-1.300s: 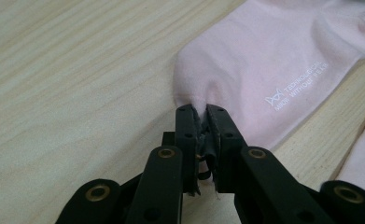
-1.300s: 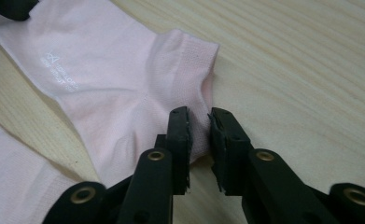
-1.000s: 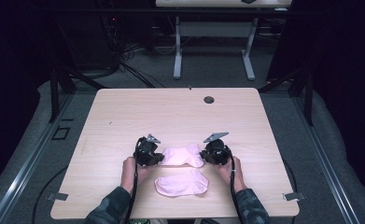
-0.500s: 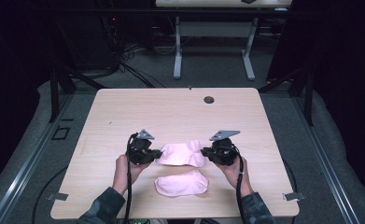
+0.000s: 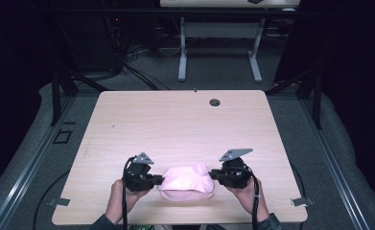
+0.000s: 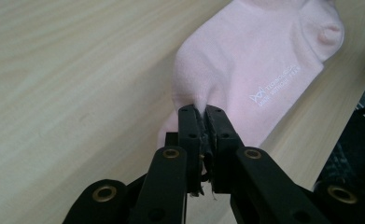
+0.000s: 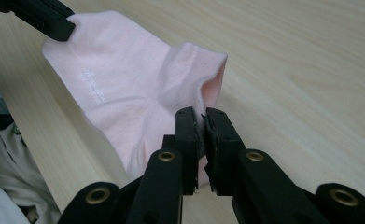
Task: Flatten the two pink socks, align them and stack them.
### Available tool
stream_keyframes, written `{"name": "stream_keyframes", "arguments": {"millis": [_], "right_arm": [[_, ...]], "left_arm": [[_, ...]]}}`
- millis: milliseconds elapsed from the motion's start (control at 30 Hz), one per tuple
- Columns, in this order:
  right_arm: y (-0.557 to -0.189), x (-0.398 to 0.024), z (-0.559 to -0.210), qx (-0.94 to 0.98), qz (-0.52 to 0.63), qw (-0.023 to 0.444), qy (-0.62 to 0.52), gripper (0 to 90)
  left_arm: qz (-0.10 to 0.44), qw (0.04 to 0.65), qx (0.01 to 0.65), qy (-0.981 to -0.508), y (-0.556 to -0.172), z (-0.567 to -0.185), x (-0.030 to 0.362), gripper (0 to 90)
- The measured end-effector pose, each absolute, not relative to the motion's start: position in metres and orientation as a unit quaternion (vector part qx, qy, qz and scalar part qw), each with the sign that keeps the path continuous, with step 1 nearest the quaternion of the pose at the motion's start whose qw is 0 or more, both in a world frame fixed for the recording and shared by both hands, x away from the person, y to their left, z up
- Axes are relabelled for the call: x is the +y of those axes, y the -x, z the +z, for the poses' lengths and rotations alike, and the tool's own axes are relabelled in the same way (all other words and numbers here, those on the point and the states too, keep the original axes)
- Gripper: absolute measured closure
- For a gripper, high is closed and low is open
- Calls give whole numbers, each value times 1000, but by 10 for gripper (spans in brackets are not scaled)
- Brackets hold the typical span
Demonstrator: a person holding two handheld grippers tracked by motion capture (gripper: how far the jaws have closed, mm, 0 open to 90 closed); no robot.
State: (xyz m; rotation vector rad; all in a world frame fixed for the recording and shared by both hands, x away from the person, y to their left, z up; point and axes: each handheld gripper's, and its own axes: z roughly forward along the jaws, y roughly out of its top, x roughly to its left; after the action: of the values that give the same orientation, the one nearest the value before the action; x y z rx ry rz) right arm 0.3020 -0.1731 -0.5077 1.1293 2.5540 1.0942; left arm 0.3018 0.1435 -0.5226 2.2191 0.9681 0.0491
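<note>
A pale pink ankle sock (image 5: 187,179), small white lettering on its side, lies at the table's (image 5: 175,124) 6 o'clock edge. Left gripper (image 5: 157,180) pinches its toe end, right gripper (image 5: 214,174) its cuff, both jaws closed on fabric.

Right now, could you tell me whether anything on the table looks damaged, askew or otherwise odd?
Nothing stands out. The pink sock is intact and clean, pinched at one end by the left hand-held gripper and at the other by the right hand-held gripper, near the table's front edge.
</note>
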Motion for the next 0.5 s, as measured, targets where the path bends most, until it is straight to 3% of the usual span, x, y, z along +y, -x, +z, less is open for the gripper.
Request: {"name": "stream_keyframes", "arguments": {"millis": [167,500], "right_arm": [[-299,-170,-527,858,339,65,-382,840],[-300,-167,-550,865,304,80,-391,839]], "left_arm": [[8,340,382,-859,-297,-540,141,860],[58,305,369,-876,-296,-555,125,852]]}}
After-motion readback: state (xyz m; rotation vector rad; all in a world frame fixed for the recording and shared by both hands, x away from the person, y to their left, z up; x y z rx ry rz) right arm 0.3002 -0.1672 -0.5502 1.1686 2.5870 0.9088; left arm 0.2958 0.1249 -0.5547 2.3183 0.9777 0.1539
